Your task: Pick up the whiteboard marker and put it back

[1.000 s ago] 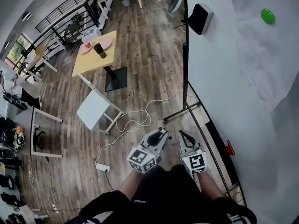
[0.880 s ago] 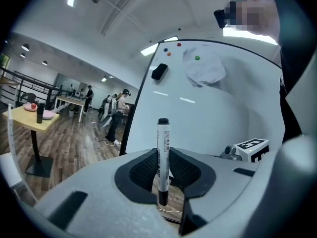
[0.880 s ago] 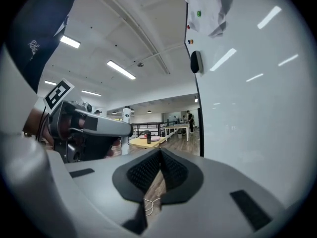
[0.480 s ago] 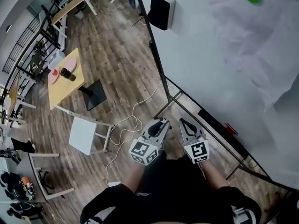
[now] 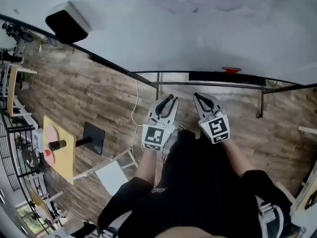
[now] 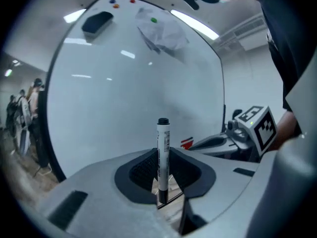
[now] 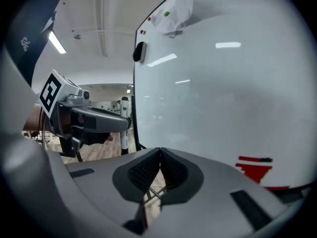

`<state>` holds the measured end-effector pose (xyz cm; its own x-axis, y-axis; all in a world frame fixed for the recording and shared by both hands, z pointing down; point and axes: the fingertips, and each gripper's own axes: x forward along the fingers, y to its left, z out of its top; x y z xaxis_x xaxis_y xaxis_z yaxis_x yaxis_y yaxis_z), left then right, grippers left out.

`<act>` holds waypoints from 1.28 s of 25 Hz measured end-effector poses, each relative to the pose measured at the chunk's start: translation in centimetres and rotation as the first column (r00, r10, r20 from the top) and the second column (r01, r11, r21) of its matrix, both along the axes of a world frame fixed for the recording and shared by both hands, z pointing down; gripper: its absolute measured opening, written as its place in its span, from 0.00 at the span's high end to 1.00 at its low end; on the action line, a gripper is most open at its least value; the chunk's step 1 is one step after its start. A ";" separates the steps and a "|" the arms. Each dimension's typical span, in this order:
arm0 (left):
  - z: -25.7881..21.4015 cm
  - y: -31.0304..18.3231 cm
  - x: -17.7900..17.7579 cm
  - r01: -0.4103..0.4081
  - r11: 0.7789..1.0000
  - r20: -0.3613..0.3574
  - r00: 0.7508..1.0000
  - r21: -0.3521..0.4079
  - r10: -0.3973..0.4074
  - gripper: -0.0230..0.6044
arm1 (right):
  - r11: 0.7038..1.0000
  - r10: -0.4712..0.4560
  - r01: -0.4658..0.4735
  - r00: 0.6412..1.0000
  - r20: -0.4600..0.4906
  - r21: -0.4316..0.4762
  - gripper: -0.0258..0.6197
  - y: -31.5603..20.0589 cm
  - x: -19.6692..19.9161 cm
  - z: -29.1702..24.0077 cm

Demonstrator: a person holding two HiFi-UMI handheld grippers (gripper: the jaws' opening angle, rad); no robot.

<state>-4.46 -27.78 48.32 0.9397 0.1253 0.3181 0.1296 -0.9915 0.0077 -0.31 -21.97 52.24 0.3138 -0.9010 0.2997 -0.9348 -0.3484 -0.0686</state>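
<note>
Marker status: whiteboard marker [image 6: 163, 148] is in the left gripper [image 5: 171, 99], clamped between its fingers [image 6: 141, 168] low on the barrel. It stands upright, with most of its length and a black end sticking up clear of the pads. My read is that the low grip leaves the barrel free to land first on the tray. The upright pose means the wrist has to roll to level before it can lie along the ledge. Right gripper [image 5: 198, 97] has its fingers [image 7: 143, 170] pressed together on nothing and sits just beside the left one, likely only parked out of the way. Both point at the whiteboard [image 5: 198, 38], close to the dark tray ledge [image 5: 247, 77] along its lower edge but not touching it. A red item [image 5: 231, 70] already sits on that ledge, so the set-down spot should go beside it, not on it. Black eraser [image 5: 67, 24] sits high on the board. A crumpled sheet [image 6: 161, 31] is pinned there under a green magnet [image 6: 154, 20], well away from the drop zone. Writing: there is dark print down the marker barrel, too small to read, so no brand is legible. The gripper cubes carry only black-and-white square patterns, no words. The red item shows no readable text.
</note>
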 end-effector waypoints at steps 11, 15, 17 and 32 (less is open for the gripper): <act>6.6 8.0 11.3 -0.380 0.876 0.284 0.911 0.297 0.299 0.85 | 0.960 0.281 -0.281 0.960 0.016 -0.001 0.96 9.6 8.8 1.2; 10.8 9.2 13.6 -0.480 0.774 0.432 0.851 0.414 0.297 0.85 | 0.934 0.356 -0.357 0.934 0.028 0.004 0.96 12.4 11.3 1.5; 12.9 9.8 14.3 -0.515 0.732 0.489 0.825 0.446 0.283 0.85 | 0.922 0.388 -0.388 0.921 0.043 0.000 0.96 14.0 12.1 2.0; 18.7 12.0 16.7 -0.608 0.584 0.627 0.752 0.538 0.204 0.86 | 0.922 0.386 -0.386 0.921 0.055 -0.014 0.96 17.8 15.5 3.2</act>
<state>12.25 -15.77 67.05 0.5486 0.0150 0.8360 0.6981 -0.5585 -0.4481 15.19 -4.17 55.47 0.6201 -0.7120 0.3295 -0.7223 -0.6820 -0.1147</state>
